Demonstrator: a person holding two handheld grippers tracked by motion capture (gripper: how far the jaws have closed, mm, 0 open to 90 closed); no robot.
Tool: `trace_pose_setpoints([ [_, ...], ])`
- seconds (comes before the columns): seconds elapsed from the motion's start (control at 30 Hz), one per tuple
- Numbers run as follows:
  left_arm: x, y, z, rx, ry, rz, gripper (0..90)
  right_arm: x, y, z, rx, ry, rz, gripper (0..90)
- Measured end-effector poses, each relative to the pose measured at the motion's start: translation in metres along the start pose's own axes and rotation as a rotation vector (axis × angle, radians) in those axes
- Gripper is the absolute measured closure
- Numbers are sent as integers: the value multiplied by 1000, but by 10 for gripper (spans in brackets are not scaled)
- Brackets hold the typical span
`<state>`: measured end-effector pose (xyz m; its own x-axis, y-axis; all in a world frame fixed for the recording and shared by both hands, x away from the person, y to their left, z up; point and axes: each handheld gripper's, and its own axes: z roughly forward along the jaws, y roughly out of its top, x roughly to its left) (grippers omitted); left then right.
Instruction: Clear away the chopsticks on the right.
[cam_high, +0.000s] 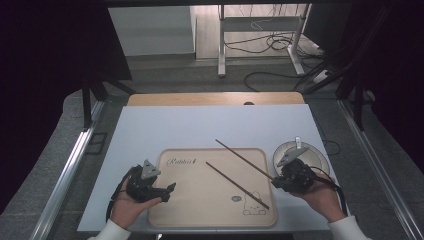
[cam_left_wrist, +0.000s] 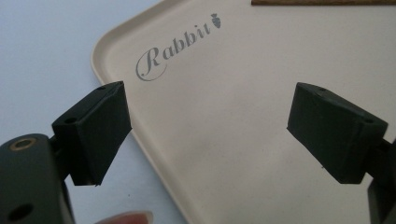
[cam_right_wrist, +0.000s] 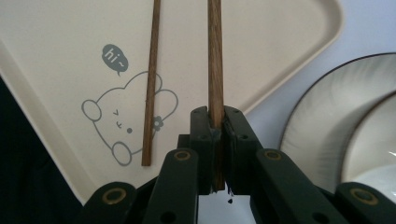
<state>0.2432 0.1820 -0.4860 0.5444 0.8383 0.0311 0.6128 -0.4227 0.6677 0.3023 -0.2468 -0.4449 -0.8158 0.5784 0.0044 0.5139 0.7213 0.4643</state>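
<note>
**One chopstick gripped, one lying on the tray**

The right gripper (cam_right_wrist: 217, 123) has its black jaws pinched tight on the end of a long brown wooden chopstick (cam_right_wrist: 215, 56), which runs straight ahead from the jaws, out over the beige rectangular plastic tray (cam_right_wrist: 56, 56) with its printed bear. In the high view that chopstick (cam_high: 245, 159) slants from the right gripper (cam_high: 278, 182) up and away across the tray's (cam_high: 200, 205) right edge. A second brown wooden chopstick (cam_right_wrist: 150, 84) lies flat on the tray just to the left of the held one, across the bear drawing. A round grey ceramic dish with a dark rim (cam_right_wrist: 336, 121) sits on the white counter (cam_high: 175, 125) just right of this gripper.

The left gripper (cam_left_wrist: 210, 126) holds nothing; its jaws stand wide apart above the tray's corner near the word "Rabbit" (cam_left_wrist: 177, 46).
</note>
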Motion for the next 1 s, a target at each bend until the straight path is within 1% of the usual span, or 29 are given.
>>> trace_pose_setpoints([
  [0.07, 0, 0, 0, -2, 1, -2, 133, 4, 0, 7, 16, -16, 18, 827],
  [0.13, 0, 0, 0, -1, 1, -3, 133, 6, 0, 11, 22, -20, 26, 827],
  [0.37, 0, 0, 0, 2, 1, 2, 133, 10, -3, 24, 73, -8, 36, 826],
  [0.5, -1, 0, 0, 2, 1, 4, 133, 13, -4, 31, 101, 11, 19, 825],
  [0.57, -1, 0, 1, 1, 1, 3, 133, 15, -4, 35, 123, 9, 7, 825],
  [0.63, -1, 0, 1, 5, 1, 6, 133, 16, -4, 38, 132, 17, -8, 822],
  [0.7, 0, 0, 1, 5, 1, 6, 133, 17, -4, 39, 141, 21, -9, 805],
  [0.77, 0, 0, 1, 8, 1, 8, 133, 18, -4, 41, 148, 42, -18, 756],
  [0.8, 0, 0, 1, 8, 1, 8, 133, 19, -3, 40, 144, 51, -24, 711],
  [0.83, 0, 0, 1, 7, 1, 8, 133, 20, -2, 39, 135, 42, -32, 672],
  [0.9, 0, 0, 0, 6, 0, 6, 133, 22, 2, 34, 93, 23, -38, 591],
  [0.93, 0, 0, 0, 5, 1, 5, 133, 23, 6, 31, 61, 20, -41, 555],
  [0.97, 0, 0, 0, 4, 1, 6, 133, 26, 14, 27, 13, 21, -58, 513],
  [1.0, 0, 0, 0, 4, 2, 5, 133, 29, 19, 26, -7, 21, -68, 492],
])
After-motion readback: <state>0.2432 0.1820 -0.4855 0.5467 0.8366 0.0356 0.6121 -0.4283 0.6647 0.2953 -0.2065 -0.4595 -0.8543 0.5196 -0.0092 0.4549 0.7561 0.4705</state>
